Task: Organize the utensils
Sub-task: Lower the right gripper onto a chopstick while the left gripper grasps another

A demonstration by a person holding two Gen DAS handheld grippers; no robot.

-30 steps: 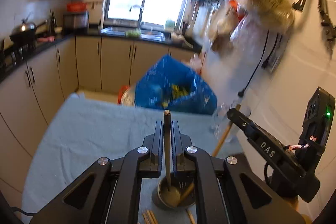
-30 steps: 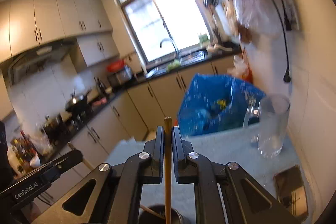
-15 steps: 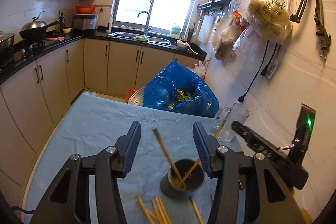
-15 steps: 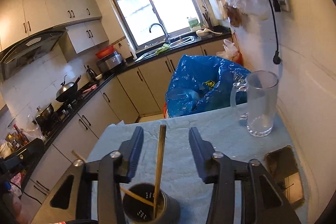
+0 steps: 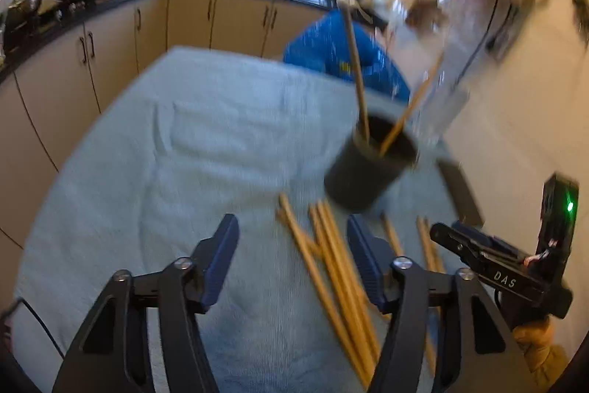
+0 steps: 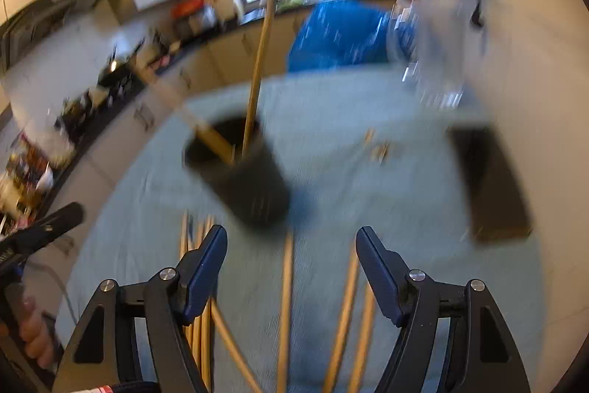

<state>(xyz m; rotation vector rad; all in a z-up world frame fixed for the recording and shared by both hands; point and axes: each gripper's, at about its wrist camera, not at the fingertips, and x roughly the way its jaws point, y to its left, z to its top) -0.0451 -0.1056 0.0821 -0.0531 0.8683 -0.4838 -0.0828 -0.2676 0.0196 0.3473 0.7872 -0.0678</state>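
Two chopsticks stand in the holder [image 5: 370, 164] — the rest lie loose on the cloth [image 5: 165, 142], and both grippers are spread wide and carry nothing.

Pick the next stick from the loose chopsticks [image 5: 331, 275] lying on the near side of the holder, fanned out from its base toward you. The left gripper [image 5: 292, 264] hovers over that pile, its right finger above the sticks, the holder just beyond and to the right. Your right gripper [image 6: 291, 264] also hangs over sticks [image 6: 285, 301] on the holder's near side, with the holder ahead and slightly left. Single out one stick rather than a bundle, close on it near mid-length so it stays level, then tip it upright over the holder's mouth. Mind the two chopsticks [image 5: 359, 76] already leaning there — a knock could tip the holder, I judge. Both views are motion-blurred, so exact contact with the cloth cannot be told.
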